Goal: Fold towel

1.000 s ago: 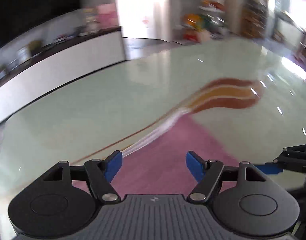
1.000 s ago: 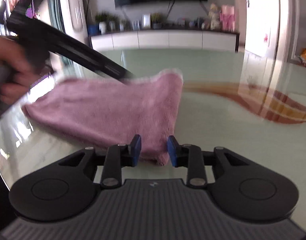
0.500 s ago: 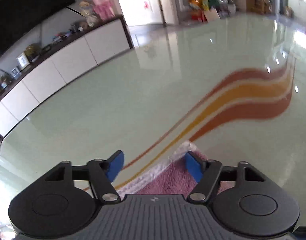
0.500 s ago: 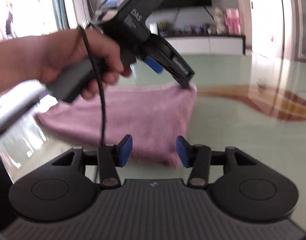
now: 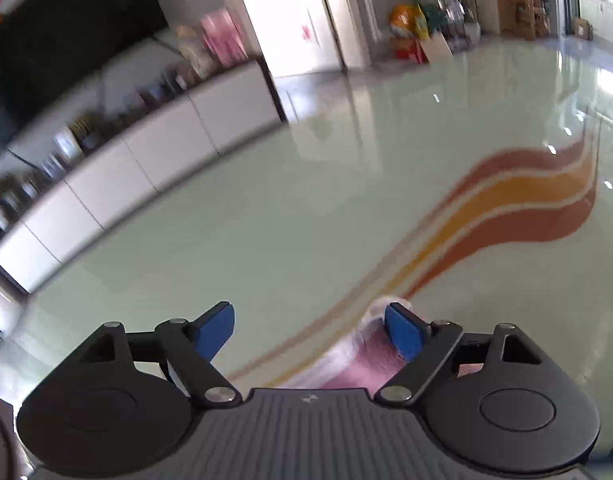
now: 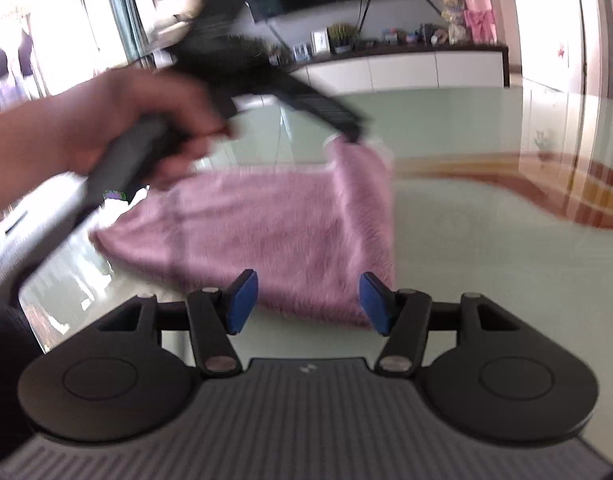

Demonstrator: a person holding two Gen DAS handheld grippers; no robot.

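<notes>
The left tool (image 5: pixel 308 330) has its two blue fingers (image 5: pixel 214 332) spread wide apart. Nothing sits between them. Its right finger is close beside a pink corner, but it is too blurry to tell if they touch. From the right wrist camera, the left tool (image 6: pixel 352 136) shows as a dark, blurry shape that slopes down toward the far side of the surface. The person's left hand (image 6: pixel 146 136) is wrapped around its handle, with the bare arm coming in from the left. The right tool (image 6: pixel 306 300) is low over the near edge of the surface. Its blue fingers (image 6: pixel 242 300) are wide apart too, and they grip nothing.
</notes>
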